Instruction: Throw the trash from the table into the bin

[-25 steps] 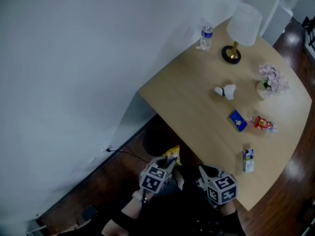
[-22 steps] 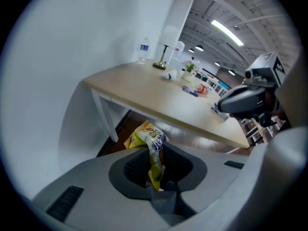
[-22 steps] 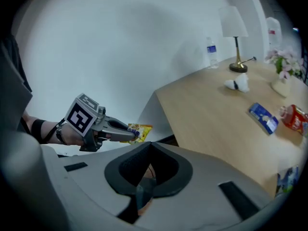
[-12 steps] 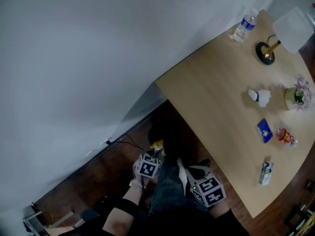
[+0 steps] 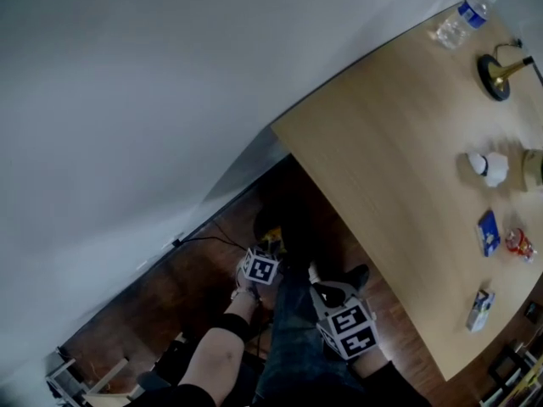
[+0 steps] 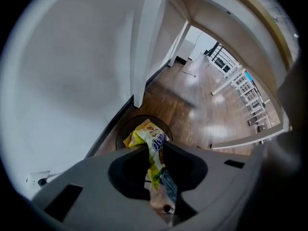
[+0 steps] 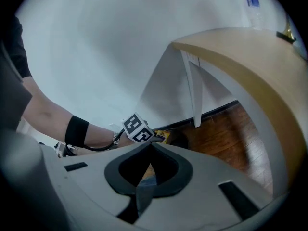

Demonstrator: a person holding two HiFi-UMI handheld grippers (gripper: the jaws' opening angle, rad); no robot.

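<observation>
One left gripper (image 6: 155, 150) and one right gripper (image 7: 150, 147) hang low over the wooden floor (image 6: 192, 112), in front of one desk (image 5: 399, 142). There is one round dark bin (image 6: 126, 130), beside the one white desk leg (image 6: 143, 42) and close to the wall.

One yellow snack bag (image 6: 147, 134) is the only piece of trash off the desk. The left fingers (image 6: 180, 160) are clamped on it, one pad on each side. Its printed top sticks out past the fingertips toward 12 o'clock, and its lower end trails back between the fingers toward 6 o'clock. In the left gripper view the bin's mouth lies right behind the bag, at 11 to 12 o'clock from the fingertips. Bag and bin do not visibly touch.

The right gripper's fingers (image 7: 168, 160) are closed together at the tips with nothing between them. From that gripper, the left one and its bag sit at 12 o'clock.

Four pieces of trash lie on the desk, along its 3 to 4 o'clock side in the head view: one white wad (image 5: 489, 167), one blue packet (image 5: 488, 232), one red wrapper (image 5: 518, 244) and one small carton (image 5: 479, 309). At the desk's 1 o'clock end stand one water bottle (image 5: 462, 19) and one lamp base (image 5: 496, 73).
</observation>
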